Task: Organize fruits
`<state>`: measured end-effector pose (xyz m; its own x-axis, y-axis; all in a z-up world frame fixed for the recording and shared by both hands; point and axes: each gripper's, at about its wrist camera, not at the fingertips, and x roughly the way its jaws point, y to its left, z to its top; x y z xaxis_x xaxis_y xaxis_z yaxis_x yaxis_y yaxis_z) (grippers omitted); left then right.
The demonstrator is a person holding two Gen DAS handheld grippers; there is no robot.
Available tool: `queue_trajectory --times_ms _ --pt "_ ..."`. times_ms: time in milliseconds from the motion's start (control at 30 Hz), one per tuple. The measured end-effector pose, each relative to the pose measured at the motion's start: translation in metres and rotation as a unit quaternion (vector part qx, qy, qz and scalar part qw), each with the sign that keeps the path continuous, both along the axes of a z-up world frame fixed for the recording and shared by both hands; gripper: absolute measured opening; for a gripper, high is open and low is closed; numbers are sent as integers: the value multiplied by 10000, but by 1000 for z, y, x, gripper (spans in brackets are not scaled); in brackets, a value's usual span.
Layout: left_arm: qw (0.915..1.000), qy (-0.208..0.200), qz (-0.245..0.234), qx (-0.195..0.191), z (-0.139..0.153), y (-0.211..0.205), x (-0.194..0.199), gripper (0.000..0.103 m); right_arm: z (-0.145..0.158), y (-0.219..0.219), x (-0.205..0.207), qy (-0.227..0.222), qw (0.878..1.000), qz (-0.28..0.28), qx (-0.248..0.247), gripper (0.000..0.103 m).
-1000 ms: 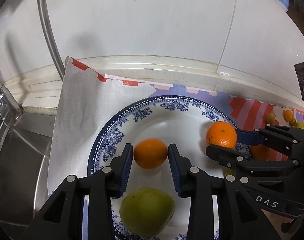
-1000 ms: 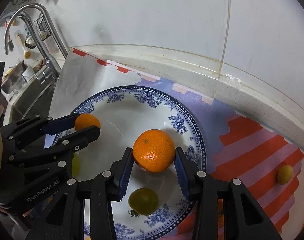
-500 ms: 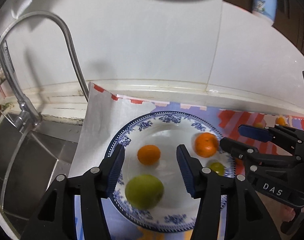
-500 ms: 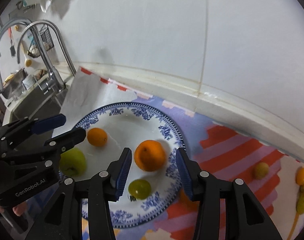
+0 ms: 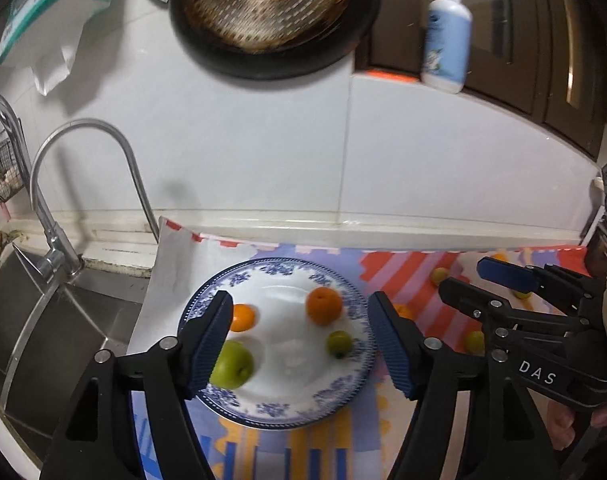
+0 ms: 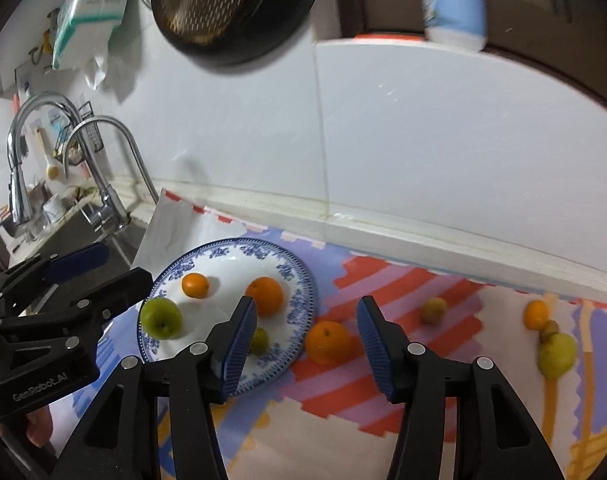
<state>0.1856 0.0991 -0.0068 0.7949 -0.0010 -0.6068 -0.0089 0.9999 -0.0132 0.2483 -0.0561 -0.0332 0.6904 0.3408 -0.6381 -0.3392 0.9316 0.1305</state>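
Observation:
A blue-patterned white plate (image 5: 281, 414) (image 6: 299, 276) sits on a colourful mat. It holds a small orange (image 5: 243, 317) (image 6: 195, 285), a larger orange (image 5: 323, 305) (image 6: 265, 294), a green apple (image 5: 233, 364) (image 6: 161, 317) and a small green fruit (image 5: 339, 343) (image 6: 260, 341). My left gripper (image 5: 299, 344) is open and empty, raised above the plate. My right gripper (image 6: 305, 344) is open and empty, raised over another orange (image 6: 328, 341) lying on the mat right of the plate.
More loose fruit lies on the mat to the right: a small brownish fruit (image 6: 433, 310), an orange (image 6: 536, 314) and a yellow-green pear (image 6: 557, 354). A sink (image 5: 31, 320) with a curved tap (image 5: 87, 184) is at the left. A white tiled wall stands behind.
Both grippers have let go of their oranges, opened wide and pulled back up and away from the plate. The two oranges now rest on the plate.

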Motion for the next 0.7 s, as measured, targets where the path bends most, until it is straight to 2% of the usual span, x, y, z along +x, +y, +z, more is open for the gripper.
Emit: queue_trajectory --times_ms 100,433,700 --pt "9999 -96 -20 55 5 -10 -9 74 7 -14 -11 -102 9998 -133 -72 58" --pt "9995 -180 -262 -20 12 -44 -37 76 16 -57 -46 -193 9980 -600 -78 60" --pt "9984 -343 -421 136 10 -67 -54 76 14 -84 -70 -198 9961 -863 -57 60"
